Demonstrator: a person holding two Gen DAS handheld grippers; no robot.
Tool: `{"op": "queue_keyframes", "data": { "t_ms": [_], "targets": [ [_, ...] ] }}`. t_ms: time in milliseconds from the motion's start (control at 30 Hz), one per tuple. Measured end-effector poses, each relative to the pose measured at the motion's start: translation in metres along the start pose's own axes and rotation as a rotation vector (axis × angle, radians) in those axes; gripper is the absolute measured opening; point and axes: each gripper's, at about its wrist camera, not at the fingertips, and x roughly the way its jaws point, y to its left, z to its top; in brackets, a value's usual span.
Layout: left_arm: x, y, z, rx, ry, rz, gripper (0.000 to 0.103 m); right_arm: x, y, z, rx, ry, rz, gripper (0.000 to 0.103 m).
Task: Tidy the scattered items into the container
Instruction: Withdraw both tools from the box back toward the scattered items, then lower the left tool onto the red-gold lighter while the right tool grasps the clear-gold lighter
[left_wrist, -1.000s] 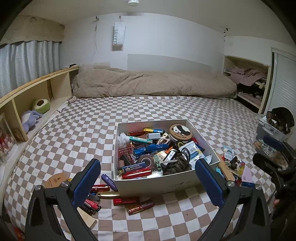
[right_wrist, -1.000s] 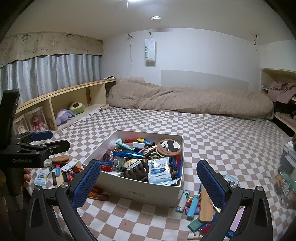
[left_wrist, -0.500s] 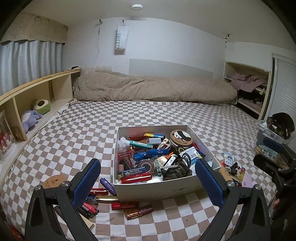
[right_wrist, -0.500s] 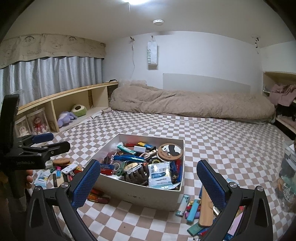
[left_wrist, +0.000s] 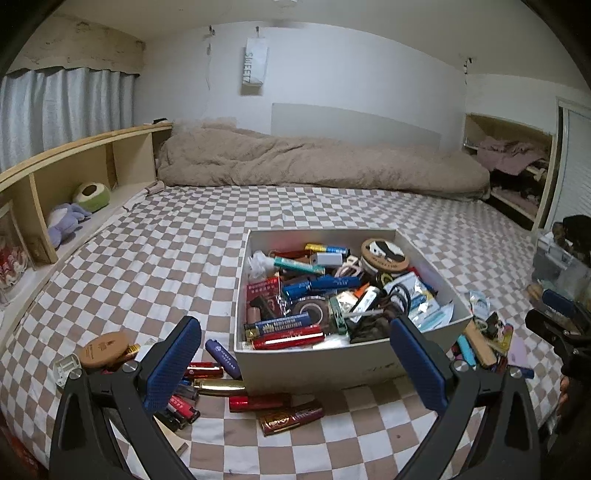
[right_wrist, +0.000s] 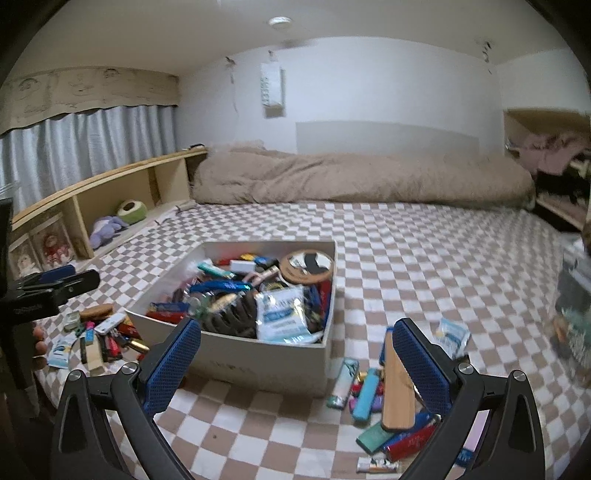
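Left of the box, lighters (left_wrist: 184, 404) lie scattered on the checkered bed (left_wrist: 147, 258); the left gripper (left_wrist: 295, 363) hangs wide, empty; the white box (left_wrist: 332, 363) sits mid-bed, heaped full; the right gripper (right_wrist: 297, 363) gapes wide, empty, over a wooden strip (right_wrist: 396, 387).

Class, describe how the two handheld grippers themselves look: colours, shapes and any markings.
The left gripper and the right gripper match: black angular plastic arms with silver screws, each ending in flat rectangular fingers faced with blue dimpled pads. Small pale lettering, unreadable, marks the left one's black body in the right wrist view.
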Motion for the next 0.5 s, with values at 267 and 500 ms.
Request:
{"op": "queue_keyframes", "data": {
  "t_ms": [267, 500],
  "targets": [
    [0.03, 0.004, -0.028, -0.029, 0.084, 0.013, 0.103, 0.018, -0.015, -0.03, 0.039, 0.072, -0.032, 0.103],
    [0.058, 0.008, -0.052, -0.062, 0.164, 0.02, 0.103, 0.03, -0.028, -0.053, 0.059, 0.113, -0.073, 0.103]
  ]
}}
